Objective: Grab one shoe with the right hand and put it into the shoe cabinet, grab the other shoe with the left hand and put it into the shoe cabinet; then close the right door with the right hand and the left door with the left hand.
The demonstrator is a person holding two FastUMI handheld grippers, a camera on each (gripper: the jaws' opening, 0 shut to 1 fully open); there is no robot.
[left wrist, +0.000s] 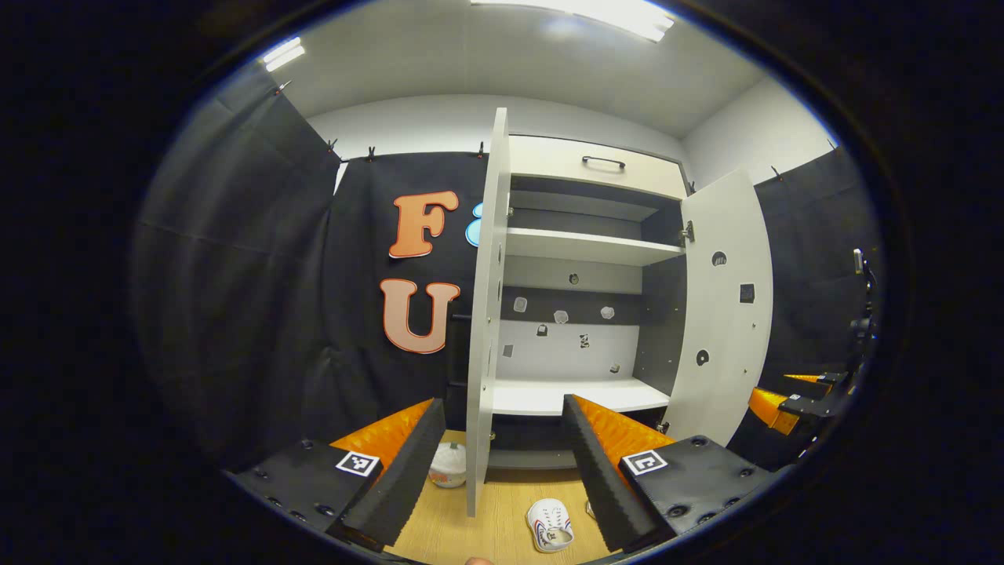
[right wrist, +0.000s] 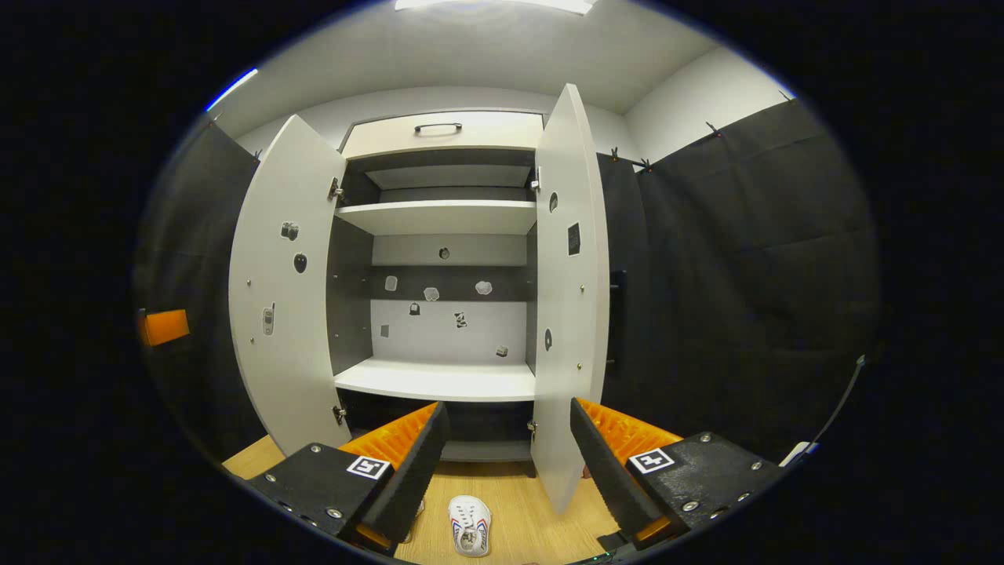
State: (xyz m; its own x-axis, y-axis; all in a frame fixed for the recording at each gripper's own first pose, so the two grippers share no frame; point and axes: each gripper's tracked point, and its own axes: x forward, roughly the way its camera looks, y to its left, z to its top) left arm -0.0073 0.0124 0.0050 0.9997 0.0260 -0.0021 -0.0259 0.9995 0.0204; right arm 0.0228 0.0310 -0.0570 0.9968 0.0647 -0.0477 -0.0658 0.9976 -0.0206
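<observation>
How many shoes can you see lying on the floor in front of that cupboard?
2. One small white shoe with striped sides lies on the wooden floor before the open cabinet. A second white shoe sits left of the left door's edge, partly hidden behind it. More could be hidden.

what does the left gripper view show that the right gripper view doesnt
Left gripper view: a second white object by the foot of the left door, probably the other shoe. Right gripper view: that door's inner face, seen broadly rather than edge-on. Both: the shoe cabinet with both doors open, one white shoe on the wooden floor, and an open gripper in front: left gripper, right gripper.
</observation>
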